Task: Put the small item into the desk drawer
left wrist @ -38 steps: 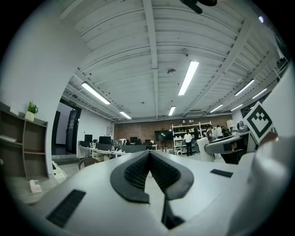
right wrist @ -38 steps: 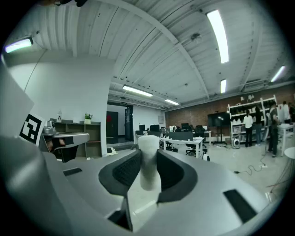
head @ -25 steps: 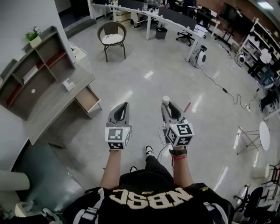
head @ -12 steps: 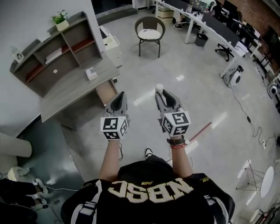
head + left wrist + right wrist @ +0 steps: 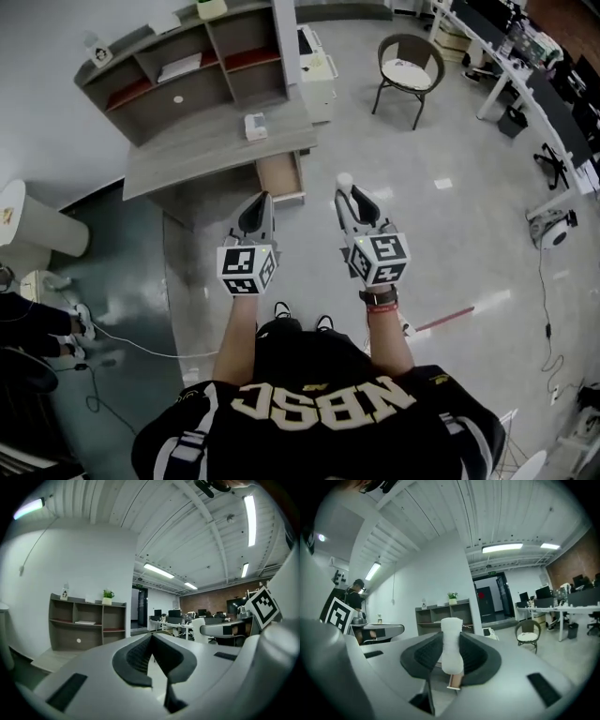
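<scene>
As a person in a black lettered jersey [image 5: 319,412] faces a grey wooden desk [image 5: 202,155] with an open-fronted shelf unit [image 5: 187,66] at its back, the right gripper [image 5: 346,194] is clamped on the small white cylindrical item [image 5: 345,179]. The item stands upright between the dark ribbed pads with its rounded top poking above the fingertips, and the right gripper view shows the jaws pressing it from both sides. The left gripper [image 5: 265,199] carries nothing, its jaws drawn together tip to tip in the left gripper view. Both tools are held out roughly level at about the same reach, side by side and apart. The light wooden desk drawer [image 5: 281,174] stands pulled out from the desk's near edge at its right end. In the head view it lies just beyond the left gripper's tips, ahead and to the left of the held item. The empty left gripper is therefore the nearer of the two to the drawer, while the loaded right one sits off the drawer's right side with glossy floor below it. Judged from this, the item has yet to be carried leftward and forward over the drawer's open top before it can be lowered and let go. Held upright as it is, it would go in end first unless the wrist is tipped. A small white box [image 5: 255,125] rests on the desktop just behind the drawer, and a round-backed chair [image 5: 408,75] stands well off to the right.
</scene>
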The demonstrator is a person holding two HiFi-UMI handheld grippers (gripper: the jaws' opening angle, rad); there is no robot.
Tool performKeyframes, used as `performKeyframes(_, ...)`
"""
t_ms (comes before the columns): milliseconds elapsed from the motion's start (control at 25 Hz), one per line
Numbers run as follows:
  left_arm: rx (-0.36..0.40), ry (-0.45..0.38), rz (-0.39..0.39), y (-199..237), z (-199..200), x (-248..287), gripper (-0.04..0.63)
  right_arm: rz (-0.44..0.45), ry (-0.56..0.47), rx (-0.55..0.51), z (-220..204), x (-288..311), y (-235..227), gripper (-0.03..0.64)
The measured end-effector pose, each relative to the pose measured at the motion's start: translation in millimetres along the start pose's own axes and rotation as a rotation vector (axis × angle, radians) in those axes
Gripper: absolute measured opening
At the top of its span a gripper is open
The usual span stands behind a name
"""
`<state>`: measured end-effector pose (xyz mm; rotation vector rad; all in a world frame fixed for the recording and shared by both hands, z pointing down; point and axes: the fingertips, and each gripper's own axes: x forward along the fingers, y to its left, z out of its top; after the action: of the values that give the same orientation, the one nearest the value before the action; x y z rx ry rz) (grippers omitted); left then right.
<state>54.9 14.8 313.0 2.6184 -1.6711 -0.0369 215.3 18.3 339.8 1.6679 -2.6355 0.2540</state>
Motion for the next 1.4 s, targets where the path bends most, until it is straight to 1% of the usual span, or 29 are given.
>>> performKeyframes(120, 0.002, -0.006, 0.055, 32.7, 1.1, 4.6, 0.014, 0.046, 0.011, -0.012, -2.3, 34.2, 16.0, 0.115)
performKeyframes(360, -0.007, -0.019, 0.106, 100.8, -4.9, 28.2, 0.014, 0.114, 0.061, -0.047, -5.9, 108.3, 42.0, 0.117)
performKeyframes(480, -0.011, -0.030, 0.129, 133.0, -5.9, 42.4, 0.014, 0.116, 0.058, -0.060, -3.0, 139.4, 46.5, 0.118)
performKeyframes(600, -0.032, -0.043, 0.146, 162.0, -7.3, 54.7, 0.014, 0.114, 0.051, -0.060, -1.2, 170.5, 50.6, 0.118)
performKeyframes(680, -0.030, -0.037, 0.156, 178.1, -12.1, 61.6, 0.014, 0.114, 0.058, -0.062, -3.9, 188.9, 55.3, 0.118)
performKeyframes(840, -0.026, -0.018, 0.156, 199.2, -24.5, 70.3, 0.014, 0.119, 0.085, -0.051, -16.6, 213.6, 65.3, 0.118)
performKeyframes(1040, -0.074, 0.029, 0.171, 227.8, -50.7, 84.6, 0.014, 0.126, 0.140, -0.039, -38.5, 239.0, 69.6, 0.118)
performKeyframes(1200, -0.095, 0.061, 0.162, 235.2, -71.5, 103.4, 0.014, 0.126, 0.179, -0.030, -56.1, 262.6, 57.6, 0.118)
performKeyframes(1280, -0.106, 0.073, 0.158, 238.0, -81.5, 114.4, 0.014, 0.150, 0.199, -0.020, -64.8, 278.9, 53.8, 0.118)
performKeyframes(1400, -0.122, 0.105, 0.168, 242.8, -98.6, 129.3, 0.014, 0.206, 0.231, 0.044, -79.8, 301.9, 51.7, 0.118)
